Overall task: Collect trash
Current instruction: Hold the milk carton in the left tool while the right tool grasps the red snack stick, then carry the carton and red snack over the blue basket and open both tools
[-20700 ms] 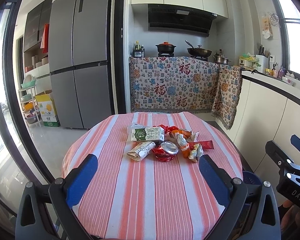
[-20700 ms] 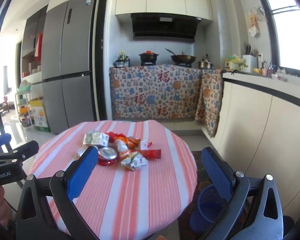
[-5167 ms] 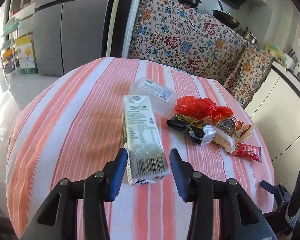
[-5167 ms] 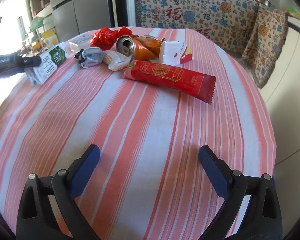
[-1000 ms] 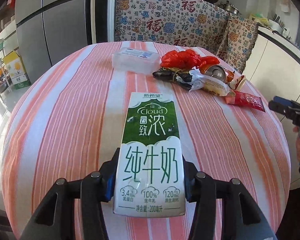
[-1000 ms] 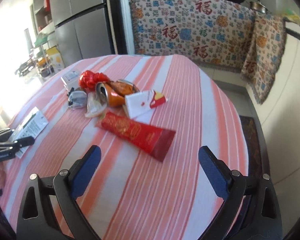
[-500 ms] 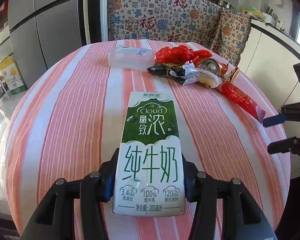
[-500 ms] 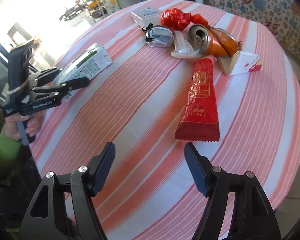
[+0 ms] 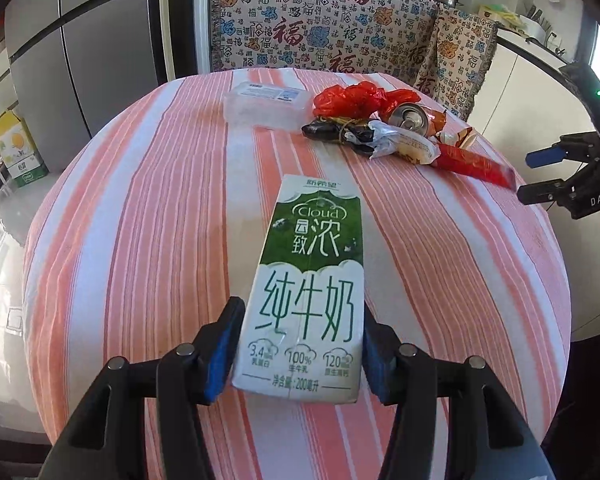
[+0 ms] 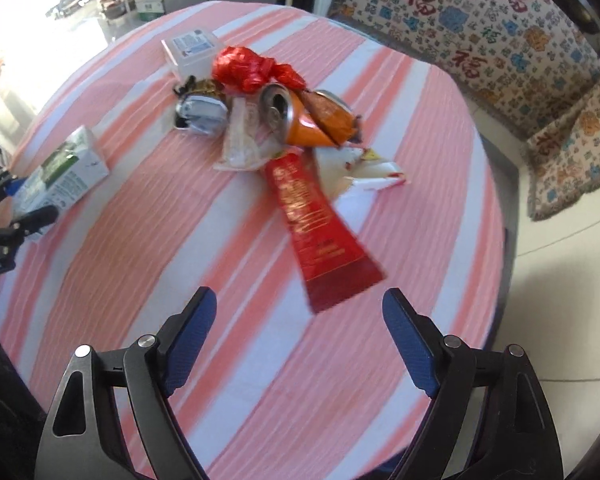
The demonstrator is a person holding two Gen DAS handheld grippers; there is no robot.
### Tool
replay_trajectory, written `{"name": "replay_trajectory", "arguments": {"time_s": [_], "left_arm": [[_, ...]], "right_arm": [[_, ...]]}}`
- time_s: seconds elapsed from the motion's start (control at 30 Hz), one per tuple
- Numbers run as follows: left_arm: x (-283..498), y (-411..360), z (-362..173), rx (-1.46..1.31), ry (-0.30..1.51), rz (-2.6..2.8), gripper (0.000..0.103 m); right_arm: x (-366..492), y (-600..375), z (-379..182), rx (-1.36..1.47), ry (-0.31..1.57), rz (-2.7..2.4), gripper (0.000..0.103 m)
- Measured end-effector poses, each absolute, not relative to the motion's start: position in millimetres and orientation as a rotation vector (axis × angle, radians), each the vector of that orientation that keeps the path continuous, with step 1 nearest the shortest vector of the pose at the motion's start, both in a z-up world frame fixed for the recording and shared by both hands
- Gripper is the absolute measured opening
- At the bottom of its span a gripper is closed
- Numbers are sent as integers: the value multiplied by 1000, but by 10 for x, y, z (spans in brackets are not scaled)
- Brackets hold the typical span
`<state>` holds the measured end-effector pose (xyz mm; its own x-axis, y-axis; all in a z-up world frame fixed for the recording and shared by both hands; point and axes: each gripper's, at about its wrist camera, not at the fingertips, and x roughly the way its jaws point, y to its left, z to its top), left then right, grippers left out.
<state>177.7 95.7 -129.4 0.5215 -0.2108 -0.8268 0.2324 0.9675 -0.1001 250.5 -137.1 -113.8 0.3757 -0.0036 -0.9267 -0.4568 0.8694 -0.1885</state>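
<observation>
The left gripper [image 9: 302, 344] is clenching the near end of the milk carton [image 9: 308, 292], its 2 blue pads pressing on the carton's long sides. The carton is pointing away from the camera with its green-and-white face up, over the near part of the striped tabletop [image 9: 148, 216]; whether its far end is touching the cloth I cannot tell. In the right wrist view the same carton [image 10: 60, 174] is sitting at the left edge of the tabletop [image 10: 148, 216] between the left gripper's fingers [image 10: 36, 216].

The right gripper [image 10: 298, 324] is hanging released, jaws spread wide over the tabletop, gripping nothing. Just beyond its fingertips the red wrapper [image 10: 314, 228] is lying flat, its broad dark end nearest the gripper and falling between the 2 fingers' lines, not touching either.

Farther on, the wrapper's narrow end is running into the trash pile: a white paper scrap [image 10: 364, 172] beside it, an orange can [image 10: 296, 116] on its side with its open top facing the camera, a crumpled clear wrapper [image 10: 240, 140], a silvery packet [image 10: 202, 114], and a red plastic bag [image 10: 248, 66]. Farthest is a clear plastic box [image 10: 192, 50].

From the left wrist view the right gripper [image 9: 548, 174] is showing at the right edge, beyond the red wrapper [image 9: 472, 162].
</observation>
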Motion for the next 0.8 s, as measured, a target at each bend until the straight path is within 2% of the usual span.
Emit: {"name": "replay_trajectory", "arguments": {"time_s": [0.1, 0.23, 0.33, 0.43, 0.47, 0.8], "left_arm": [[1807, 953, -1293, 4, 983, -280, 55], [1897, 860, -1304, 28, 990, -283, 55], [1935, 796, -1308, 63, 993, -287, 55], [1943, 755, -1287, 94, 985, -294, 55], [1937, 748, -1271, 105, 979, -292, 49], [1745, 629, -1131, 26, 934, -345, 49]], "right_arm": [[2556, -1425, -1019, -414, 1105, 372, 87], [2751, -1215, -1233, -461, 1136, 406, 87], [2941, -1074, -1452, -467, 1153, 405, 76], [3041, -1048, -1586, -437, 1164, 396, 38], [3026, -1079, -1568, -408, 1160, 394, 15], [2333, -1547, -1287, -110, 1123, 491, 11]]}}
